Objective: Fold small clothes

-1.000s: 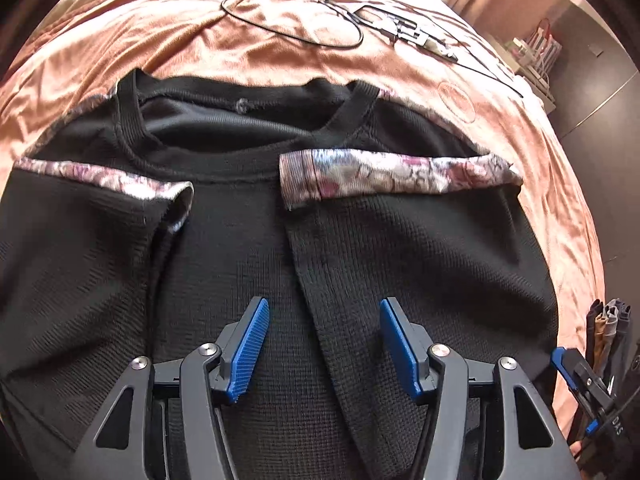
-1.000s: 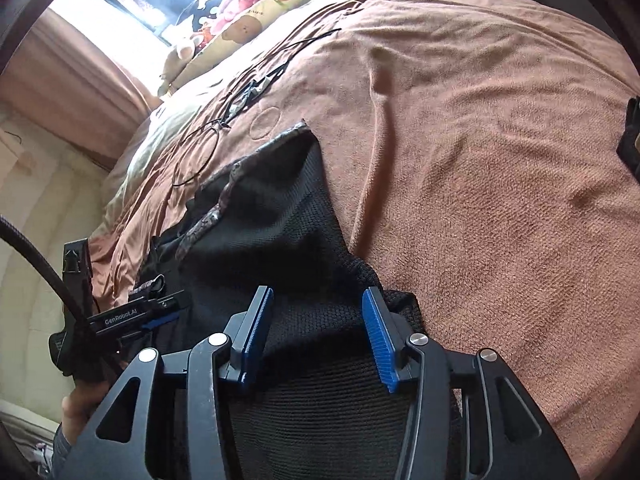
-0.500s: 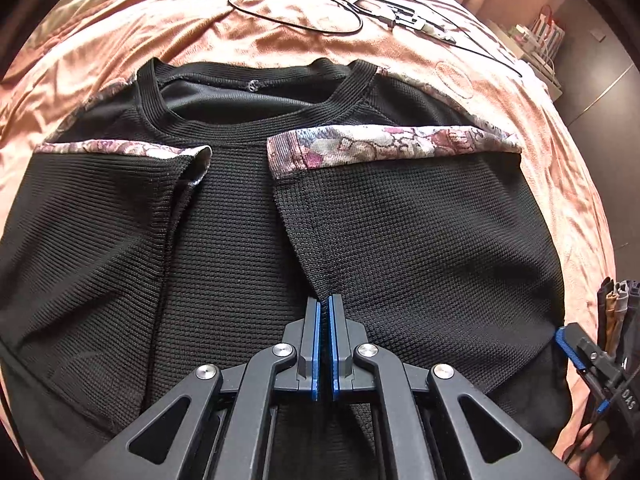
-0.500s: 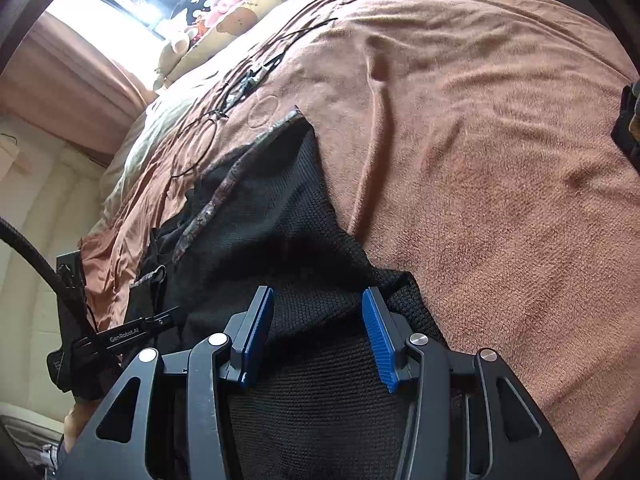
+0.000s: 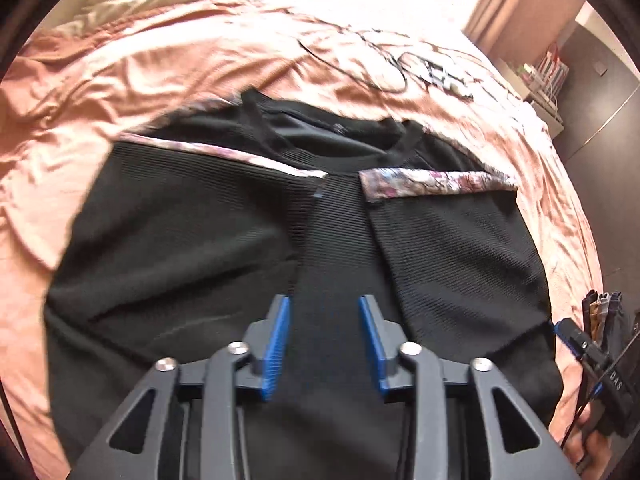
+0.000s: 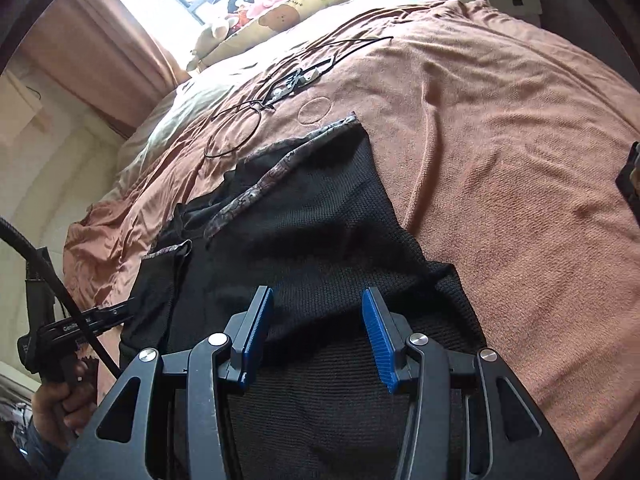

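Grippers, left opening, right parted, both empty, angle down over black top.

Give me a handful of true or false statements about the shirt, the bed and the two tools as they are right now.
1. Both side panels of the black shirt are folded in over its middle. True.
2. The shirt lies on a blue blanket. False: the bedspread is pinkish brown.
3. The left tool is clamped on the hem. False: its jaws are opening, gripping nothing.
4. A looped black cable lies beyond the collar. True.
5. The right tool stands open over the shirt. True.
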Tool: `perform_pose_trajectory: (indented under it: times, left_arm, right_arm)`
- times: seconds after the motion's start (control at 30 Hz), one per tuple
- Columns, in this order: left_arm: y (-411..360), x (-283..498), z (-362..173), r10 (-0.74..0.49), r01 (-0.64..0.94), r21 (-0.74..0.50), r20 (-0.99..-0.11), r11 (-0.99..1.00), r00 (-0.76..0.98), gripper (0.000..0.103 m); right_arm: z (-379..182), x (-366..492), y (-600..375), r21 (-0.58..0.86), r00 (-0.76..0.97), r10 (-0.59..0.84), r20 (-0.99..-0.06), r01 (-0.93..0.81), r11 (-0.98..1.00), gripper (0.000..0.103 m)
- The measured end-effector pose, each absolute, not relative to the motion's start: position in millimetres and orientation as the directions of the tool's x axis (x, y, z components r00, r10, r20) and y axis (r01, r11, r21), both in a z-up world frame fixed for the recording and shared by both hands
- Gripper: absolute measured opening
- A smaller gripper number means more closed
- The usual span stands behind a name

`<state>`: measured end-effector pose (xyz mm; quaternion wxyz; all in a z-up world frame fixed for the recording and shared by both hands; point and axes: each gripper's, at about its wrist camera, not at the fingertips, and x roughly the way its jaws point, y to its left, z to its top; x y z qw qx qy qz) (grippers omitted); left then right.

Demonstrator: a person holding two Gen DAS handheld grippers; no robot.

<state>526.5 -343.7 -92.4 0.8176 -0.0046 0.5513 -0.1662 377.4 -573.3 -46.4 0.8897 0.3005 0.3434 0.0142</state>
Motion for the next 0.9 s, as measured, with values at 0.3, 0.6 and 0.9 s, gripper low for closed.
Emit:
perform_pose_trajectory:
  times: [0.3,0.6,0.9]
  left_arm:
    - [-260,481,-28,-0.293,0.236,-0.202,-0.831,0.951,0.472,0.07]
    - [-210,406,20,-0.289,0.297,-0.12,-0.719,0.947,0.632,0.092]
    - [-163,338,35,-0.375,0.341,-0.191,-0.675,0.92,0.635,0.092]
  right_arm:
    - [-2,297,-537,0.398,0.801,0.071,-0.594,0.216,0.891,0.087]
    - [32,213,-507,0.344,0.818,0.032,-0.574,0.206,0.916,0.103]
    - [46,142,-492,0.32,0.83,0.014,-0.557,0.199,0.926,0.103]
